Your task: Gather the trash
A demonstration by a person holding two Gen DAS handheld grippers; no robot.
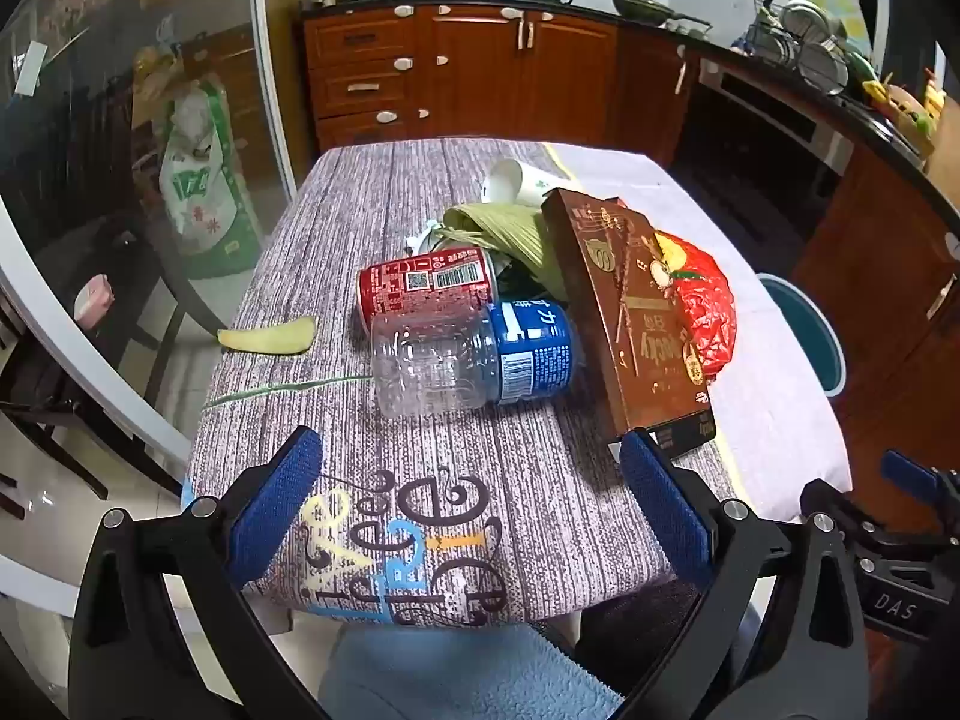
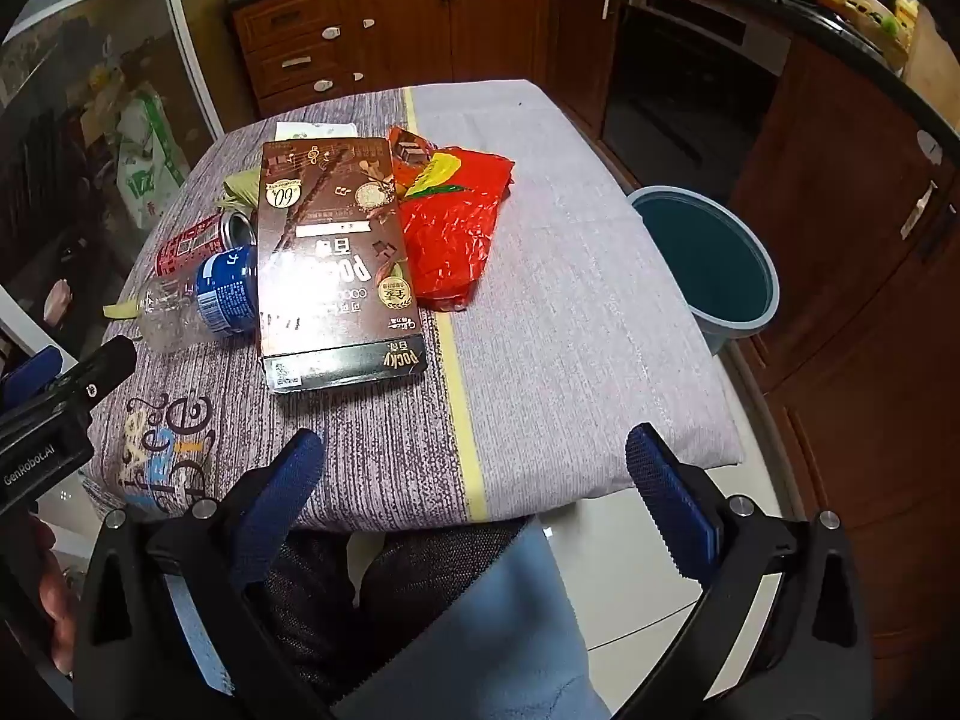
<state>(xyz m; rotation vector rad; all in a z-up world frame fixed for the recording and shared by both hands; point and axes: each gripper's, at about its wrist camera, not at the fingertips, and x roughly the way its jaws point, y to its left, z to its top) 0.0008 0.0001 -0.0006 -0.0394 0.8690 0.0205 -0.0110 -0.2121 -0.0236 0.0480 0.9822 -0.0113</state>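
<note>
- None of the trash looks collected yet, as I judge it: the round teal plastic bin (image 2: 708,258) on the floor shows only its bare inside, and every piece lies on the grey cloth-covered table (image 2: 570,300).
- Left of the bin, the flat brown Pocky cardboard box (image 2: 330,258) is the nearest piece to both grippers, propped at a tilt on the pile.
- Touching the box on the bin side lies a crumpled red plastic wrapper (image 2: 456,228).
- On the box's far side from the bin, a clear plastic bottle with a blue label (image 1: 474,357) lies on its side against a red drink can (image 1: 423,285), also lying down.
- Behind the can, a green leaf husk (image 1: 510,234) and a tipped white paper cup (image 1: 510,183).
- Well away from the bin, alone, a pale yellow peel strip (image 1: 267,337).
- Left gripper (image 1: 471,480) is spread wide, holding nothing, short of the bottle.
- Right gripper (image 2: 474,474) is likewise wide apart and empty, at the table's near edge.
</note>
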